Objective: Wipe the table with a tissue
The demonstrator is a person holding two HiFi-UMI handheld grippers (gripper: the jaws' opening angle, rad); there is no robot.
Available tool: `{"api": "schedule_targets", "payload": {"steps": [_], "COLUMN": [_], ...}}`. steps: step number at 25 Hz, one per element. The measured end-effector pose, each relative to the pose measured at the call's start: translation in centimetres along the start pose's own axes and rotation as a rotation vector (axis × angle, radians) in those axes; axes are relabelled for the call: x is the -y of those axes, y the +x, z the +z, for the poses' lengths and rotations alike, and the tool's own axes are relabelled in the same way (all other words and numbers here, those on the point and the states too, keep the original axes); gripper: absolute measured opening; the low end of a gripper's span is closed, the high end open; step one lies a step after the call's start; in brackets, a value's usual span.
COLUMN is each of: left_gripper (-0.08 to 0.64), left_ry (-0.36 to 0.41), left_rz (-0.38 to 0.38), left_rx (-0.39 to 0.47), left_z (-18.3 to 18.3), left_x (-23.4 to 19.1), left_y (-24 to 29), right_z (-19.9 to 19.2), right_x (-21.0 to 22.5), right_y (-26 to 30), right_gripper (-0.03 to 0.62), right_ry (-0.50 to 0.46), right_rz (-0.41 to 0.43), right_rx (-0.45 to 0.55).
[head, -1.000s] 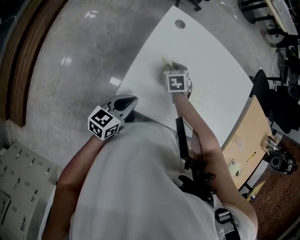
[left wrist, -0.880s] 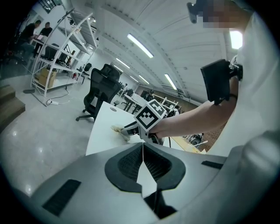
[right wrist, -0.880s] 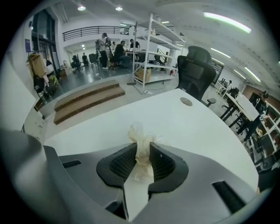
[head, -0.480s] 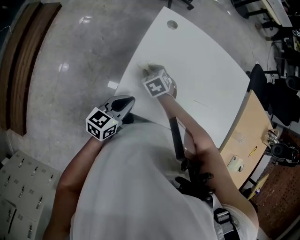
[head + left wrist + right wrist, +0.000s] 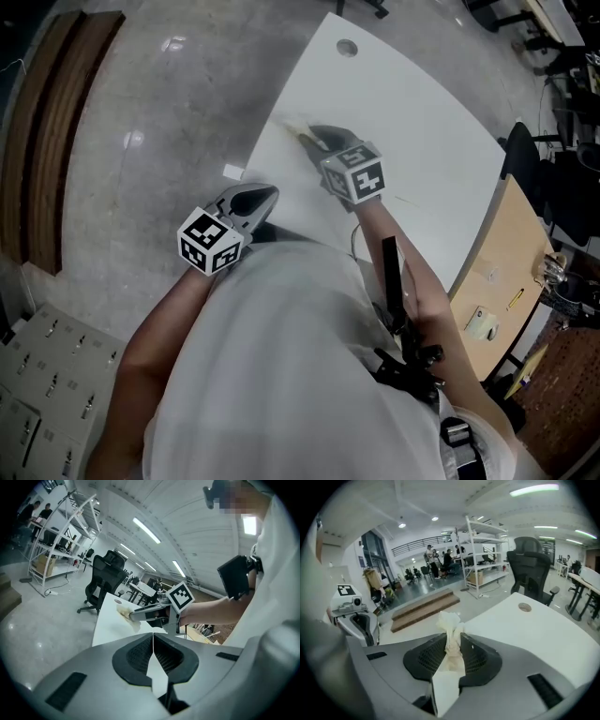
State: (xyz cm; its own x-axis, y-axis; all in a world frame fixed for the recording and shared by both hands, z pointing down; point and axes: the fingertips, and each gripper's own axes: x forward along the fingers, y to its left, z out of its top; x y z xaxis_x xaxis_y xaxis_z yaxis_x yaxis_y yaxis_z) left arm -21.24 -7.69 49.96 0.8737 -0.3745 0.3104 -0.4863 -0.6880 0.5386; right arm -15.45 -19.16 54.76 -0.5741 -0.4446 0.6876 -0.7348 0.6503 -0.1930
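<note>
At the far left of the head view a brown wooden step lies on the grey floor. To its right, over the floor and just off the near edge of the table, the left gripper points toward 1 o'clock. Its marker cube sits at 7 o'clock from its tips. In the left gripper view the left gripper has its two pads pressed together with nothing between them.

Further right, over the left part of the white table, is the tissue, a pale crumpled piece close to the table's left edge. The right gripper holds it and points toward 10 o'clock. In the right gripper view the right gripper stands narrow, its pads clamped on the twisted tissue, whose free end sticks out past the tips toward 12 o'clock. In the left gripper view the tissue hangs down from those jaws over the table; whether its lower end touches the top I cannot tell.

At 12 o'clock from the right gripper, near the table's far corner, is a round hole. At the right, beyond the table, a black chair stands beside a wooden desk.
</note>
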Motion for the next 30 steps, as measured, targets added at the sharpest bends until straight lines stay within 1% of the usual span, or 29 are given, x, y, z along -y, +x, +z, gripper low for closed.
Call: {"api": "schedule_targets", "payload": {"steps": [4,7,9,12,15,17,19,20,21,24,25,26,28,29,30], "left_gripper": [0.008,0.008,0.008,0.008,0.008,0.008,0.008,0.008,0.008,0.008,0.008,0.008,0.008,0.008,0.008], "left_ry": [-0.001,0.003,0.007,0.012,0.012,0.009,0.003,0.002,0.001,-0.001,-0.006,-0.012,-0.025,-0.031,-0.036], "left_rz": [-0.012,-0.022,-0.027,-0.030,-0.028,-0.024,-0.018,-0.014,-0.012,-0.010,-0.008,-0.006,0.000,0.003,0.006], "left_rx": [-0.014,-0.023,-0.027,-0.033,-0.038,-0.039,-0.038,-0.038,-0.038,-0.030,-0.026,-0.021,-0.011,-0.006,-0.001], "left_z": [-0.6,-0.8,-0.9,-1.1,-1.3,-1.4,-1.5,-1.6,-1.6,-1.4,-1.4,-1.4,-1.5,-1.6,-1.6], "left_x": [0.3,0.7,0.9,1.2,1.5,1.5,1.5,1.6,1.8,1.8,1.7,1.6,1.6,1.7,1.7], "left_y": [0.3,0.7,1.0,1.3,1.3,1.2,1.1,1.2,1.3,1.6,1.6,1.6,1.6,1.5,1.5], "right_z": [-2.5,-4.9,-6.3,-8.3,-9.2,-9.4,-9.9,-10.0,-9.8,-7.6,-7.1,-7.0,-7.8,-8.4,-8.9], "right_x": [5.0,7.7,9.0,10.5,11.6,12.4,12.8,12.7,12.5,11.1,10.8,10.8,11.3,11.7,12.0], "right_y": [-3.9,-6.1,-7.2,-8.1,-8.5,-8.4,-7.9,-7.7,-7.5,-7.3,-7.3,-7.3,-7.2,-7.3,-7.4], "right_gripper": [0.091,0.091,0.091,0.091,0.091,0.091,0.091,0.091,0.091,0.091,0.091,0.091,0.091,0.091,0.091], "right_ry": [0.104,0.195,0.257,0.325,0.400,0.414,0.375,0.370,0.394,0.572,0.604,0.608,0.592,0.608,0.647], "right_rz": [-0.116,-0.181,-0.212,-0.251,-0.266,-0.281,-0.293,-0.279,-0.244,-0.053,-0.016,-0.009,-0.035,-0.046,-0.049], "right_rx": [0.005,0.005,0.008,0.005,0.023,0.024,-0.019,-0.031,-0.020,0.111,0.139,0.139,0.085,0.057,0.040]}}
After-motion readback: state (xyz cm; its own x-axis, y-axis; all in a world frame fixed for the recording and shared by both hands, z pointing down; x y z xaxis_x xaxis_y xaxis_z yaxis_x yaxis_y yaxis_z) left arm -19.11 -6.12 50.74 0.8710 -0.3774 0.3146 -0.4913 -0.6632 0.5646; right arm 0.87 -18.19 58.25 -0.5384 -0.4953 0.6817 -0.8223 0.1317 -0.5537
